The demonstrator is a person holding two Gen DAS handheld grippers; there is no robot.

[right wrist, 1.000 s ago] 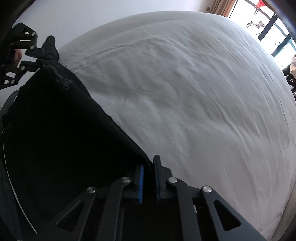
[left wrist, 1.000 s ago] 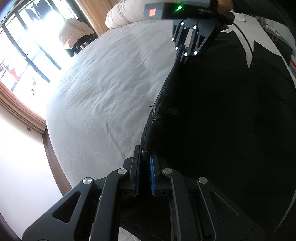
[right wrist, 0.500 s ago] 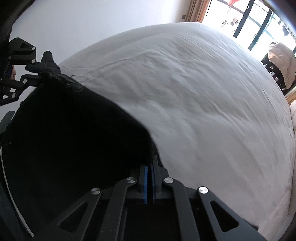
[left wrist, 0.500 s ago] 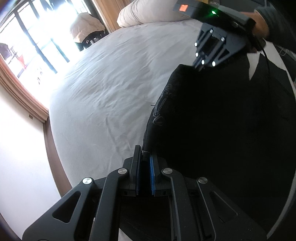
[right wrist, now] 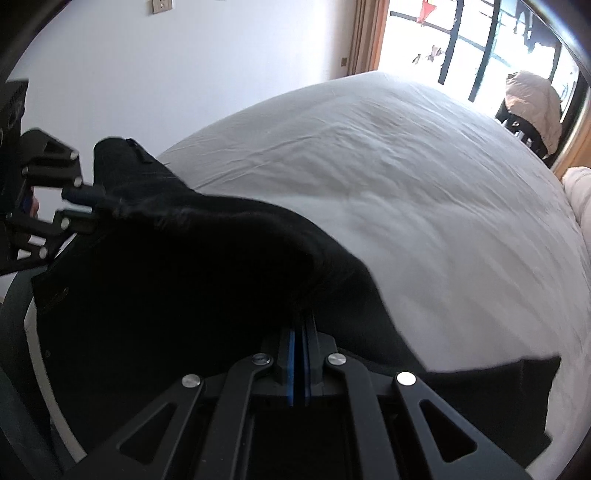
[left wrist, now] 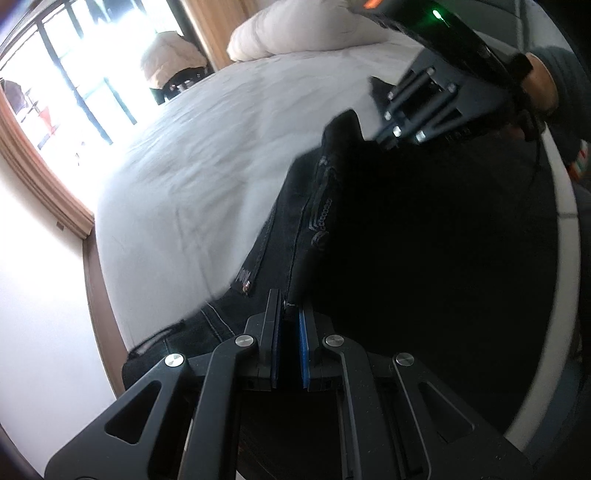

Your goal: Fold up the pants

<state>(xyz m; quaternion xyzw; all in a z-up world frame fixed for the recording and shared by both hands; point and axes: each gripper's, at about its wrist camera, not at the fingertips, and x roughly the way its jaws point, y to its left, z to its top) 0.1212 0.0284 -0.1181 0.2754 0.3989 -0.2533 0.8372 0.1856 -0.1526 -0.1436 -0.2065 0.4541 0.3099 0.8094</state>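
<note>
- Above the near edge of the bed (right wrist: pixel 424 192), the black pants (left wrist: pixel 424 258) hang lifted between the two grippers, with one edge stretched from one to the other; a lower part seems to rest on the sheet close to that edge.
- At one end, the left gripper (left wrist: pixel 287 314) has its blue pads almost together with a thin fold of the denim between them, just beside a seam with a rivet; it is clamped on the cloth.
- At the other end, the right gripper (right wrist: pixel 300 328) is closed on the fabric too, the pads nearly touching, and the cloth drapes over its fingers.
- I judge that the pants are held at two points so that the edge stays straight and the layers fall evenly when the fold is carried over.
- The edge sags a little in the middle, so the tension is only moderate; this could let the fold land crooked.
- The bed is covered with a white sheet that has light wrinkles and gives a wide flat place for laying the cloth.
- At the far end of the bed lies a white pillow (left wrist: pixel 295 33), and beyond the far side a bright window (right wrist: pixel 480 40) stands, well apart from the work.
</note>
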